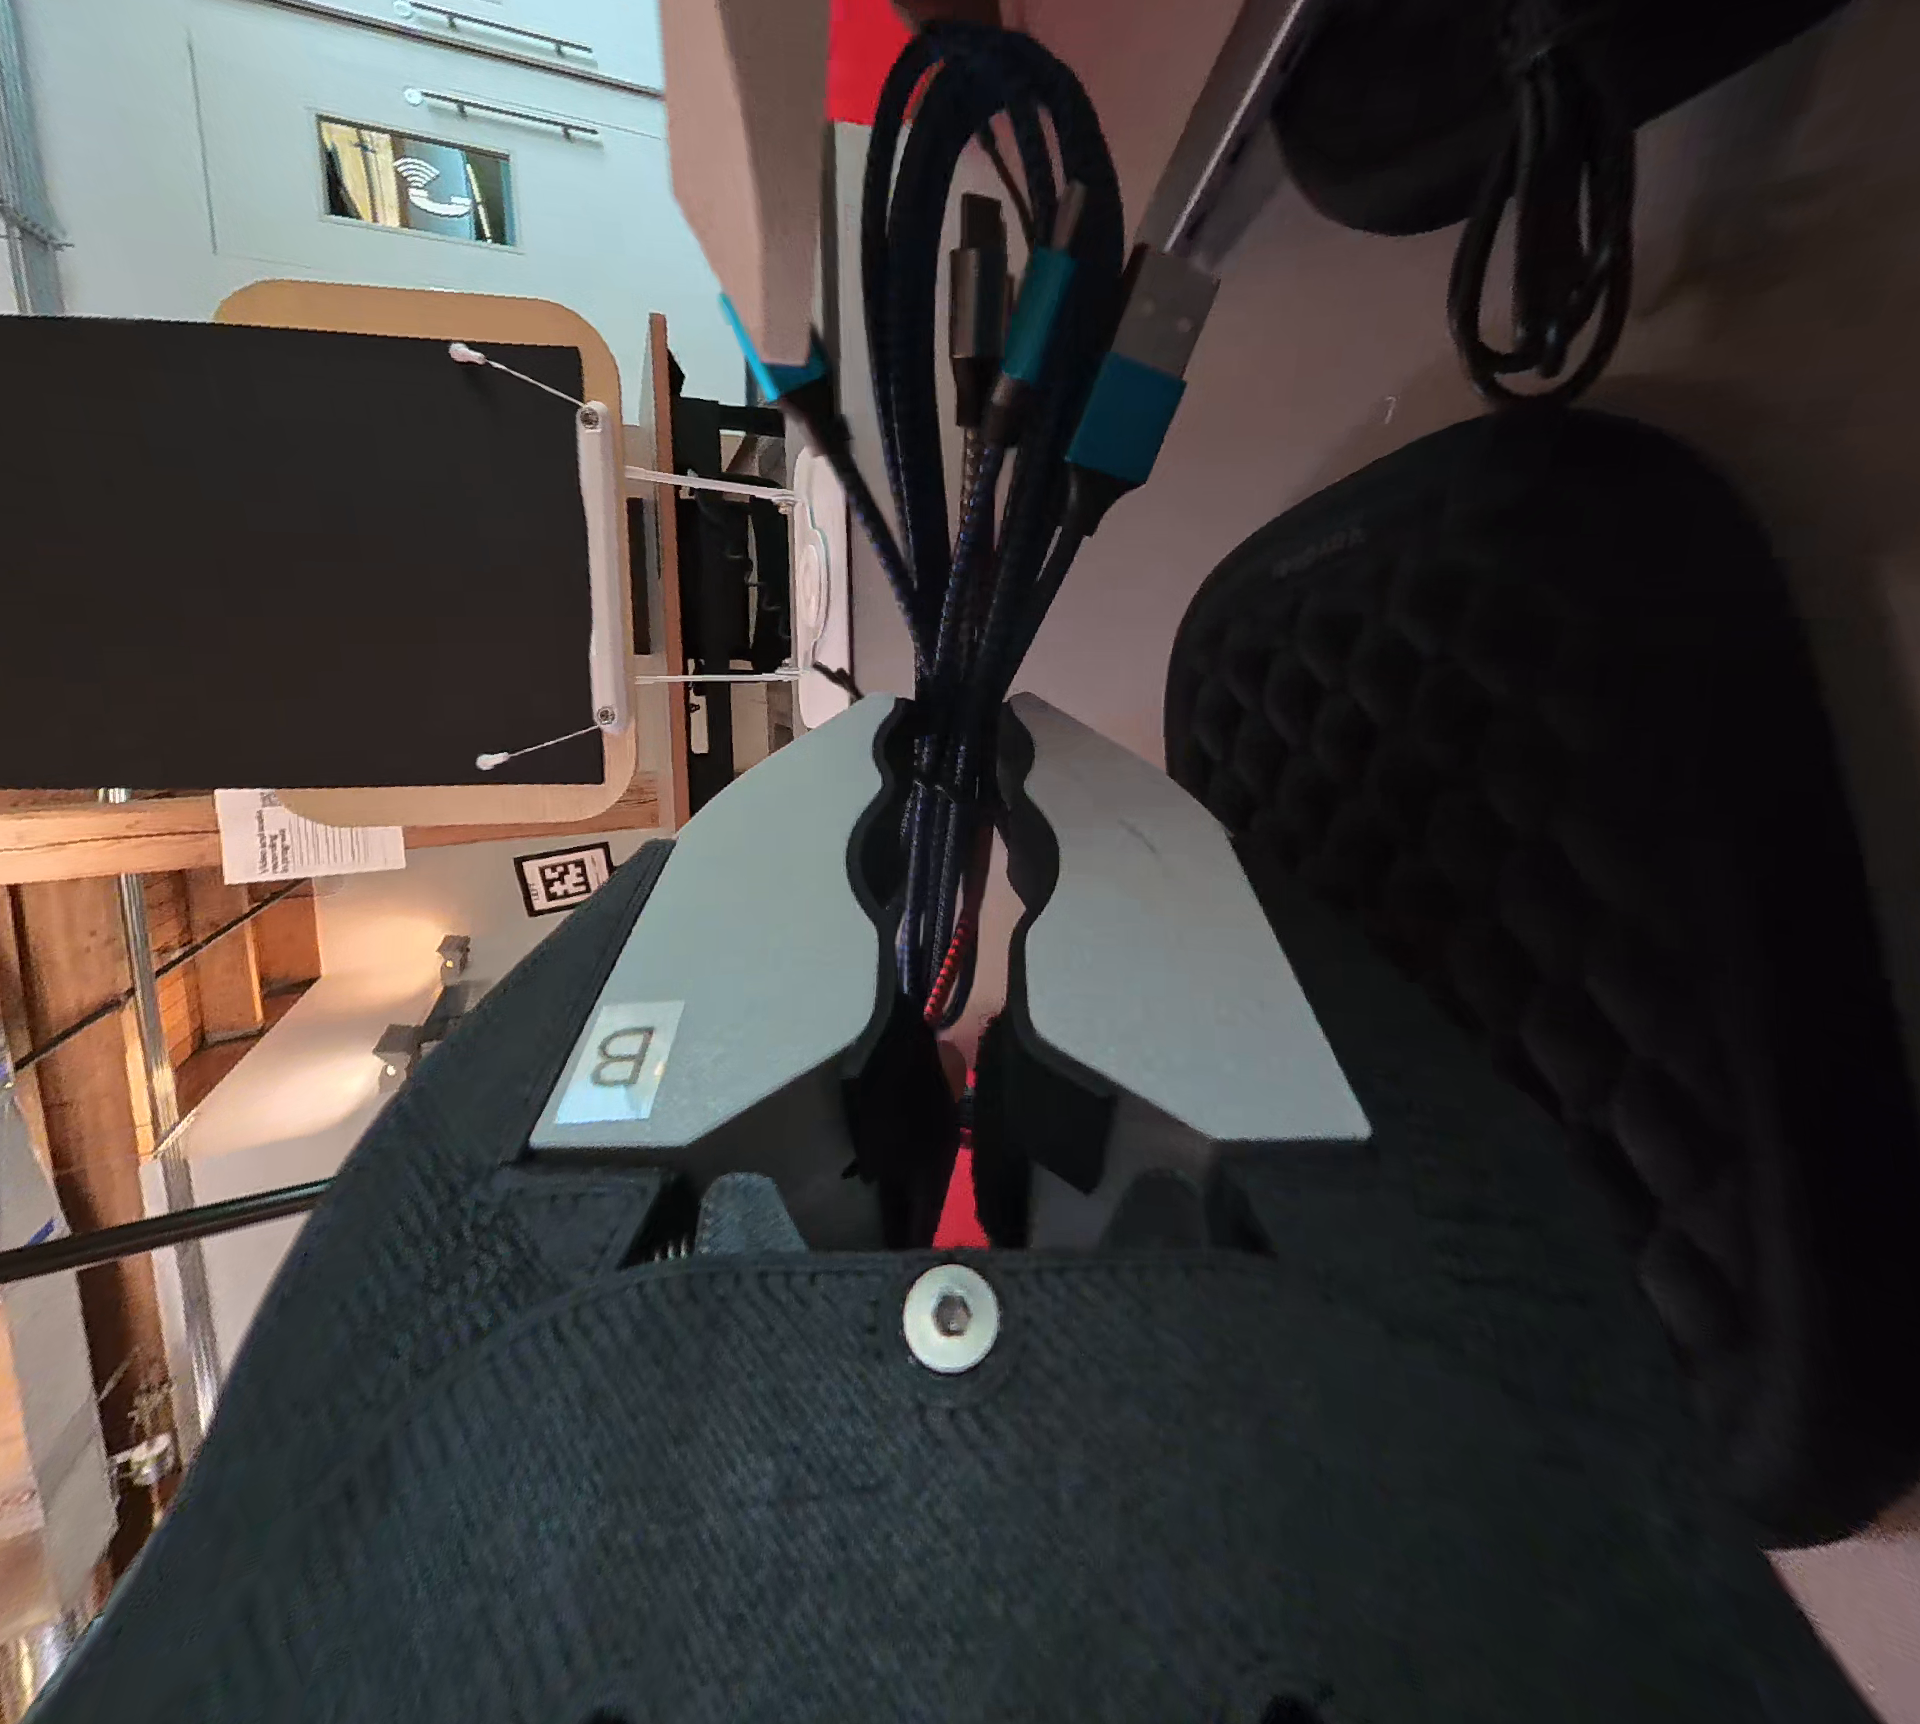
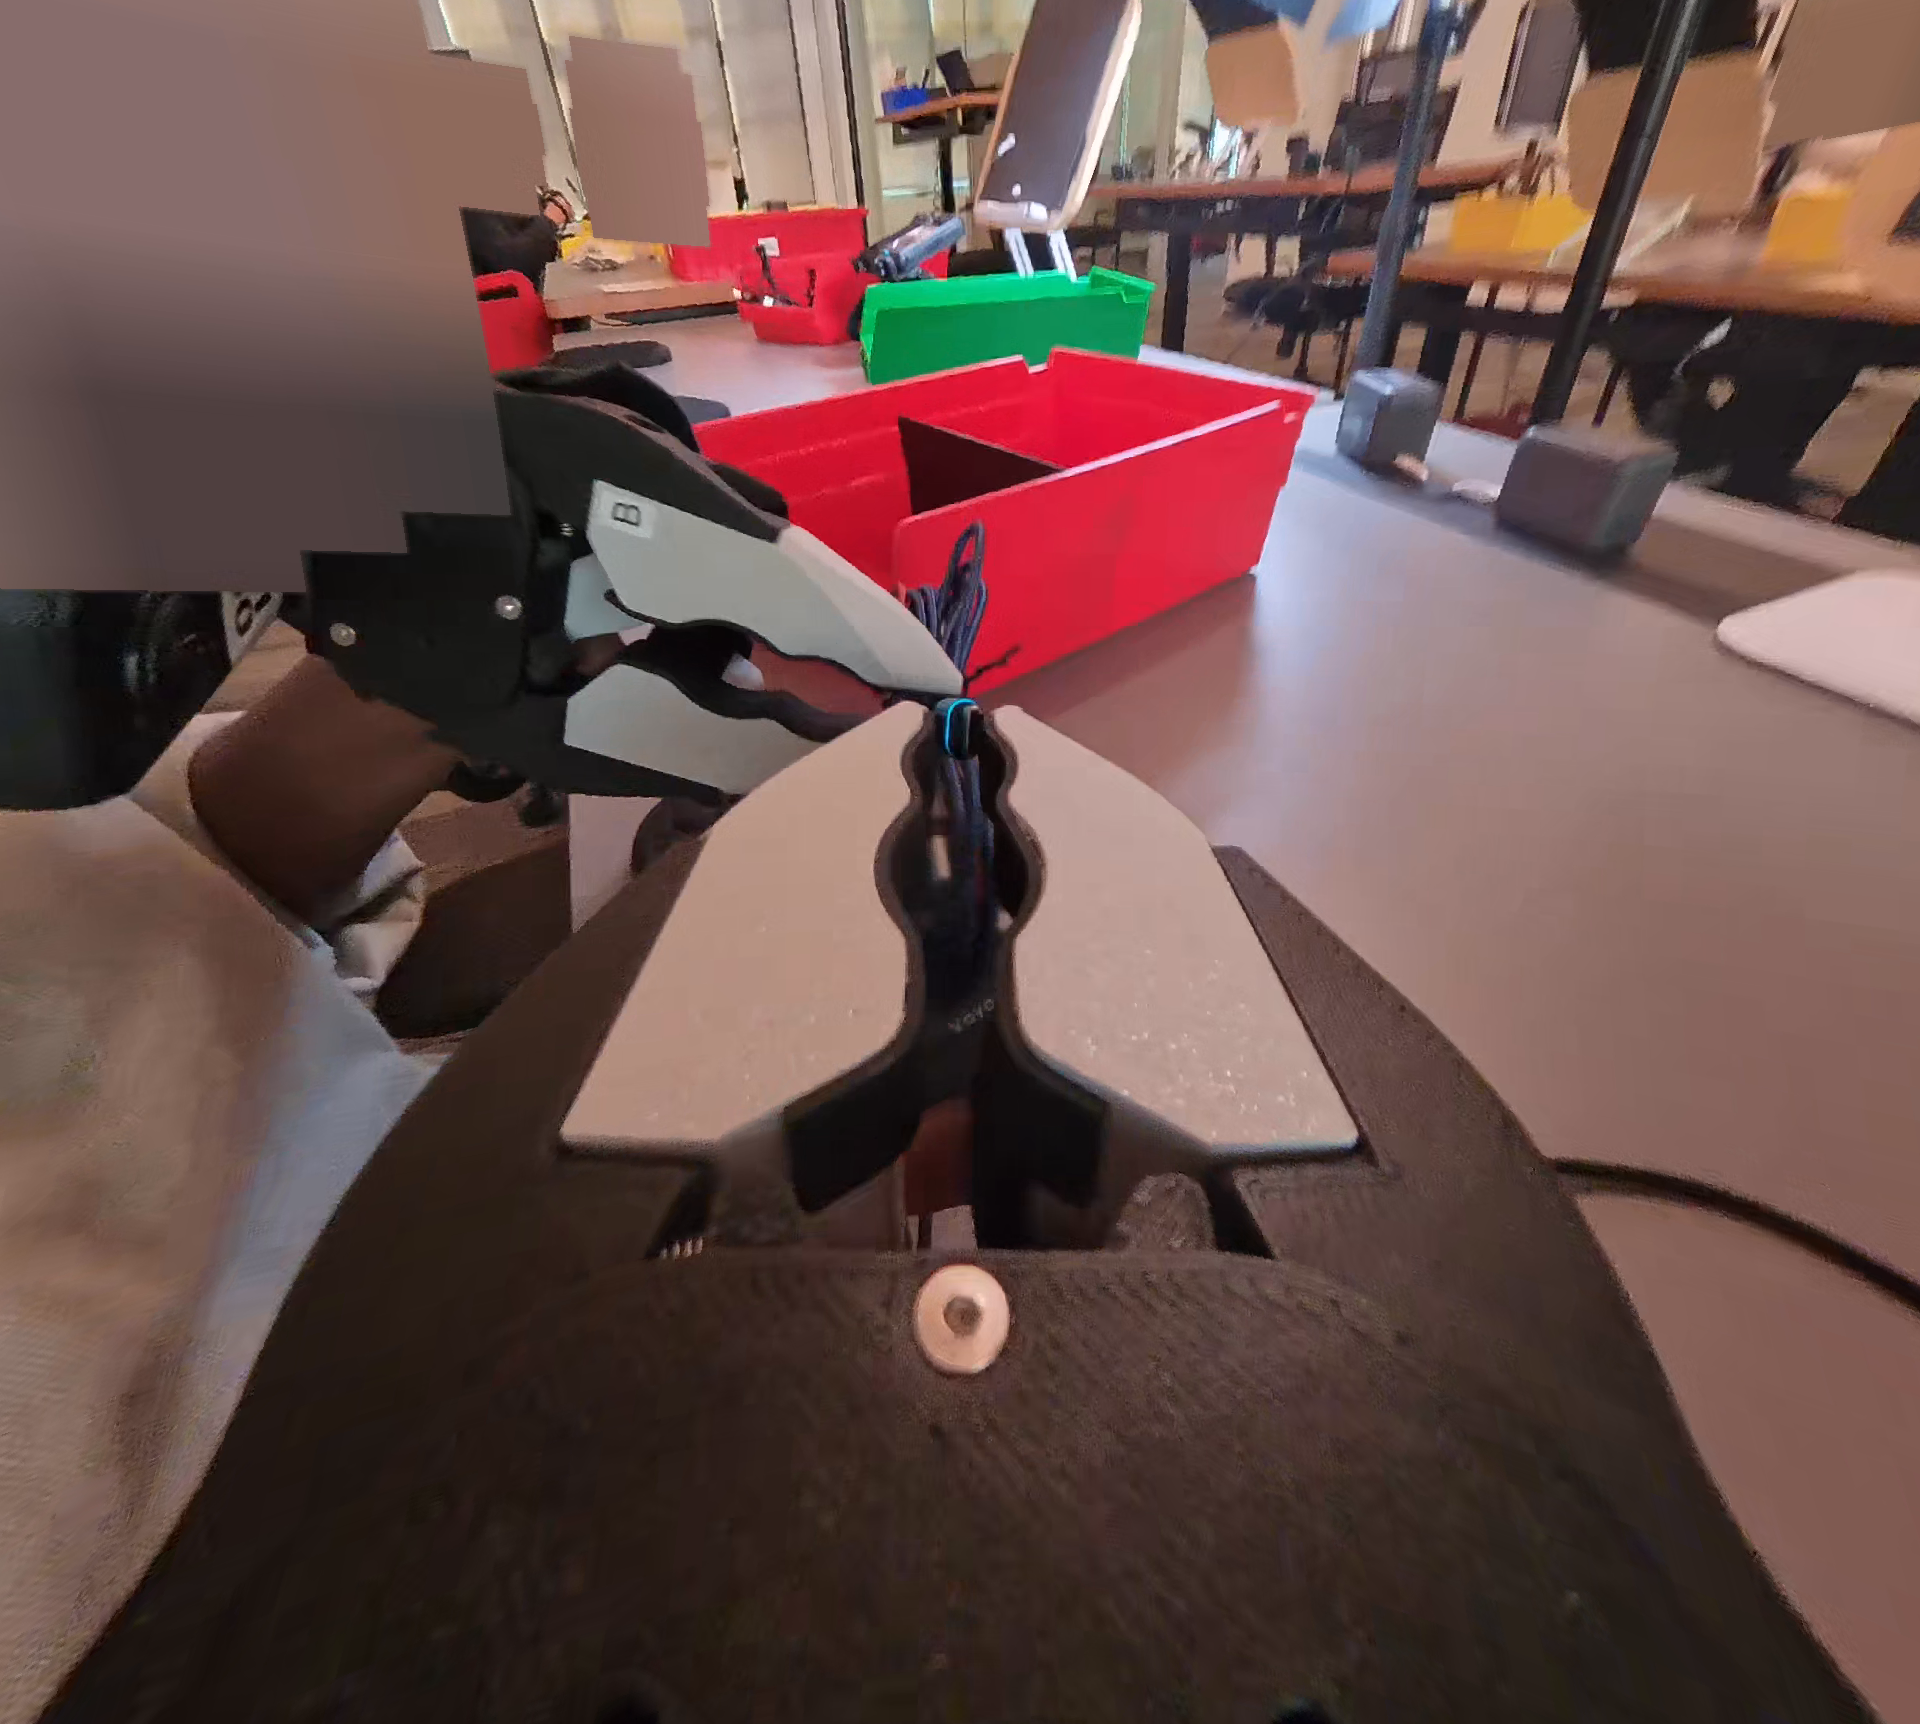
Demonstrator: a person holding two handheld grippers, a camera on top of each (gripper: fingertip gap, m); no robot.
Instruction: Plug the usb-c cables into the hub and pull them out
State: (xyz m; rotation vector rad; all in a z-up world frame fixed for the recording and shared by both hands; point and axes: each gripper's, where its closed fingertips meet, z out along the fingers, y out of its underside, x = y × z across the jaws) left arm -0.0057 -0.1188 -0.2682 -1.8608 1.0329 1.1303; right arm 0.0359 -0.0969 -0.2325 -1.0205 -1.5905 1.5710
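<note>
Room: behind your left wrist view, turned on its side, stand pale walls, wooden beams and a black panel.
Left gripper: your left gripper has its jaws pressed onto a bundle of braided usb-c cables, pinching it near the tips.
Plugs: beyond the jaws the cables fan out, ending in blue-sleeved connectors and grey ones; farther strands loop back on themselves.
Neighbours: a black quilted pad lies just beside the gripper, and a silver laptop edge runs past the plugs.
Desk: your right wrist view looks across a grey desk toward a red bin with a dark divider, a green bin behind it.
Right gripper: your right gripper is closed on dark braided cable, a blue-ringed plug showing at the jaw tips.
Meeting point: the left gripper comes in from the side, its tips touching yours, cable loops hanging before the red bin.
Hub: I cannot tell where it sits.
</note>
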